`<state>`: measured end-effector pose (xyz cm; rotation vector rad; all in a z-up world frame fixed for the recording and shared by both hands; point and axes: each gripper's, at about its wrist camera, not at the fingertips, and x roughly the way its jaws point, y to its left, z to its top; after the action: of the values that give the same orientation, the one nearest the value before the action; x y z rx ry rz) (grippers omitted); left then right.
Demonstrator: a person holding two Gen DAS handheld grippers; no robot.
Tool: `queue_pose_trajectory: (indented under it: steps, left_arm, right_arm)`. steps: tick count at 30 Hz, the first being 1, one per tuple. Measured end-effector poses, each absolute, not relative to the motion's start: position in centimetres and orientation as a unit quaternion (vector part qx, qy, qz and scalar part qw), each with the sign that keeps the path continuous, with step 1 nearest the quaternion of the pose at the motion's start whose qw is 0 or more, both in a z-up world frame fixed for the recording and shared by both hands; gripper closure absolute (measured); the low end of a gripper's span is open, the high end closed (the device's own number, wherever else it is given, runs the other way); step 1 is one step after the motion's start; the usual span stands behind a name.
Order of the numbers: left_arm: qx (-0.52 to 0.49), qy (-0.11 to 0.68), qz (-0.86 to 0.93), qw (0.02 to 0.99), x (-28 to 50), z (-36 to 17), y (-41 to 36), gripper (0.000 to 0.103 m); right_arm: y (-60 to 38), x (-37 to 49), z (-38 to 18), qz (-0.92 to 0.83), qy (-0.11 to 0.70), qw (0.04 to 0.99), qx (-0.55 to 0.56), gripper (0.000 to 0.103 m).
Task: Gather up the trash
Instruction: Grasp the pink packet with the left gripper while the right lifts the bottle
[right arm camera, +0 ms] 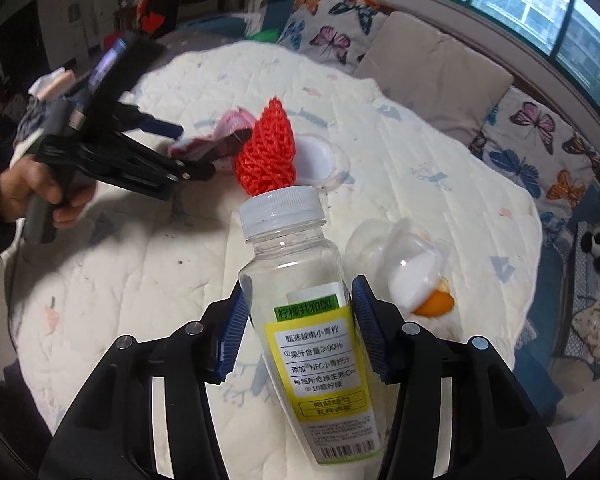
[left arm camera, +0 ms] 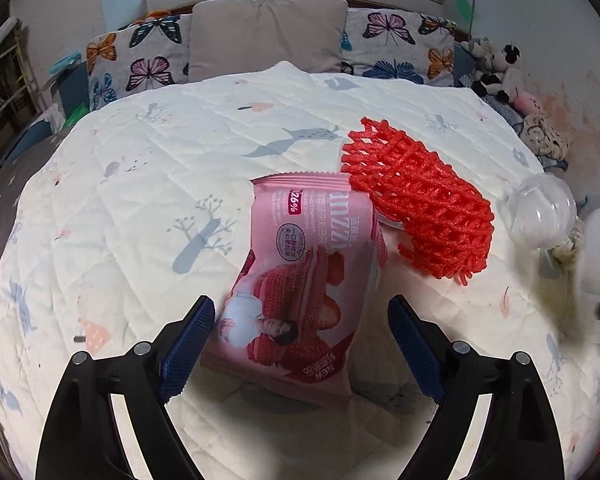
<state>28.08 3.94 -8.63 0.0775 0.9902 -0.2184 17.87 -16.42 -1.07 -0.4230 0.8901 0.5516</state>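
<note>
A pink snack wrapper (left arm camera: 300, 280) lies on the white quilt (left arm camera: 140, 200), between the blue pads of my open left gripper (left arm camera: 301, 320). A red foam fruit net (left arm camera: 420, 196) lies just beyond it, overlapping its far corner. My right gripper (right arm camera: 296, 312) is shut on an empty clear plastic bottle (right arm camera: 296, 280) with a white cap and yellow label, held above the bed. In the right wrist view the left gripper (right arm camera: 172, 148) reaches toward the wrapper (right arm camera: 216, 140) and the net (right arm camera: 266, 152).
A clear plastic cup (right arm camera: 396, 256) with white tissue and orange peel (right arm camera: 434, 304) lies right of the bottle. A white lid (right arm camera: 314, 156) sits behind the net. Butterfly pillows (left arm camera: 140, 56) and a beige cushion (left arm camera: 268, 36) line the bed head. Plush toys (left arm camera: 500, 68) sit at the right.
</note>
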Motion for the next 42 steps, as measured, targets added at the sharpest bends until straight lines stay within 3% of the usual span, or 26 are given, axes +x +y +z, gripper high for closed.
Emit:
queue_pose_trajectory:
  steps: [6, 17, 23, 31, 42]
  left_arm:
    - [0.047, 0.475, -0.103, 0.873, 28.3, -9.1, 3.7, 0.023]
    - [0.057, 0.455, -0.102, 0.883, 26.4, -7.4, 3.7, 0.07]
    - [0.056, 0.445, -0.115, 0.887, 23.4, -5.8, 3.5, 0.083]
    - [0.058, 0.438, -0.14, 0.886, 18.4, -4.1, 2.9, 0.089]
    - [0.065, 0.411, -0.232, 0.879, 11.8, -0.5, -2.1, 0.089]
  right_arm:
    - [-17.9, 15.0, 0.9, 0.254, 0.398, 0.865, -0.171, 0.052]
    - [-19.9, 11.7, 2.5, 0.235, 0.374, 0.889, -0.117, 0.054]
    - [-21.3, 10.0, 3.4, 0.226, 0.365, 0.899, -0.083, 0.054]
    - [-23.3, 7.5, 4.7, 0.217, 0.353, 0.909, -0.043, 0.054]
    - [-28.8, 3.7, 5.7, 0.152, 0.338, 0.929, -0.008, 0.054]
